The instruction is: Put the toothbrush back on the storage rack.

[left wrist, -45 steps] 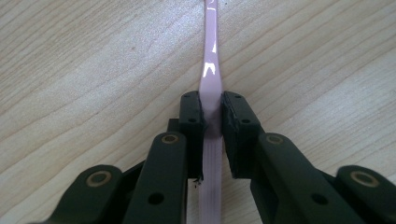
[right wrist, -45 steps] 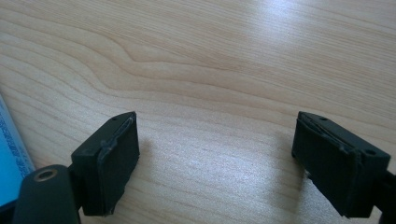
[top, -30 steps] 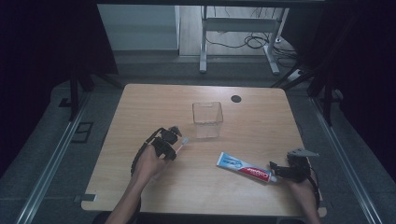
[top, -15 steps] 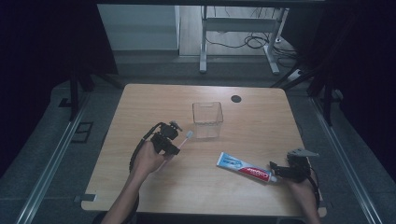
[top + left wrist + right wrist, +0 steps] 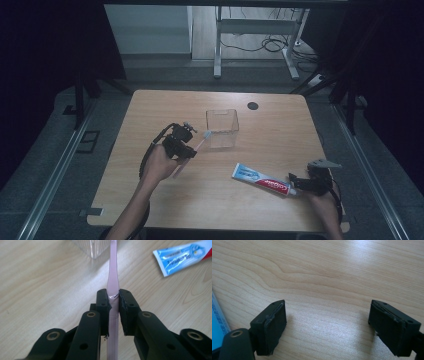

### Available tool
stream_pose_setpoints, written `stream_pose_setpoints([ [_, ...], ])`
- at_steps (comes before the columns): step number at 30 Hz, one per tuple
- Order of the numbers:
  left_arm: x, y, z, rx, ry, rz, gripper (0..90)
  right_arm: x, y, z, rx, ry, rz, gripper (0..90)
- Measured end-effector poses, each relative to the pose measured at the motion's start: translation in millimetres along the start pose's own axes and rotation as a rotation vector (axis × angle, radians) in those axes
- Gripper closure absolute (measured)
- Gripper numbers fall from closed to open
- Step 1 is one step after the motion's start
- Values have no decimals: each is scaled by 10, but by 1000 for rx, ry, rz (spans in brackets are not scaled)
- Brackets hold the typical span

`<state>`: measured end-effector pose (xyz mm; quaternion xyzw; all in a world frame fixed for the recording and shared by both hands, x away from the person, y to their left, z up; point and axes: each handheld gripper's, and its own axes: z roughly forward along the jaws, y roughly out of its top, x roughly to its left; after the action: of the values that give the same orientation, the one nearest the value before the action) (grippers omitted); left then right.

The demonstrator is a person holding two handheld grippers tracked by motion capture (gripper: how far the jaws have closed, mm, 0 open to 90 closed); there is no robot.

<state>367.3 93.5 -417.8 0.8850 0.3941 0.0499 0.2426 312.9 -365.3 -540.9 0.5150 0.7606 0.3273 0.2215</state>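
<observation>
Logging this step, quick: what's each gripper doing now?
Left gripper: closed on the pink toothbrush.
Right gripper: open, holding nothing, beside the toothpaste tube.

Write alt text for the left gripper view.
The left gripper clamps a translucent pink toothbrush by its handle between two black jaws, above a light wooden table. A clear plastic container lies ahead, a blue toothpaste tube upper right.
</observation>
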Motion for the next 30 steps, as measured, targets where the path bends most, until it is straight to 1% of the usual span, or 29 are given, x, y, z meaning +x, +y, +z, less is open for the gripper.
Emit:
stream_pose_setpoints([
  [1,0,0,0,0,0,0,791,0,0,0,0,0,0,146],
  [2,7,25,-18,-13,-5,-2,791,-1,0,0,0,0,-1,146],
  [5,12,50,-32,-21,-3,0,791,-1,0,0,0,0,-1,145],
  [7,19,96,-48,-45,-5,1,791,-1,0,0,0,0,-1,146],
  [9,20,112,-54,-50,-4,1,791,-1,0,0,-1,0,-1,146],
  [12,22,169,-71,-68,-3,8,791,-1,0,0,0,0,-1,146],
  [13,18,209,-82,-83,-3,8,791,0,0,1,-1,0,0,146],
  [14,18,209,-82,-83,-3,8,791,0,0,1,-1,0,0,146],
  [16,15,274,-98,-101,0,11,791,-1,0,1,-1,0,-1,146],
  [17,15,274,-98,-101,0,11,791,-1,0,1,-1,0,-1,145],
  [18,13,317,-108,-111,3,17,791,0,0,1,0,0,0,146],
  [25,4,421,-109,-140,4,25,791,-1,0,1,-1,1,-1,145],
  [27,10,467,-98,-159,2,23,791,-1,0,1,-1,1,-1,144],
  [29,16,481,-98,-161,1,27,791,-1,0,1,-1,1,-1,143],
  [30,14,490,-95,-170,-2,18,791,-1,0,1,-1,1,-2,143],
])
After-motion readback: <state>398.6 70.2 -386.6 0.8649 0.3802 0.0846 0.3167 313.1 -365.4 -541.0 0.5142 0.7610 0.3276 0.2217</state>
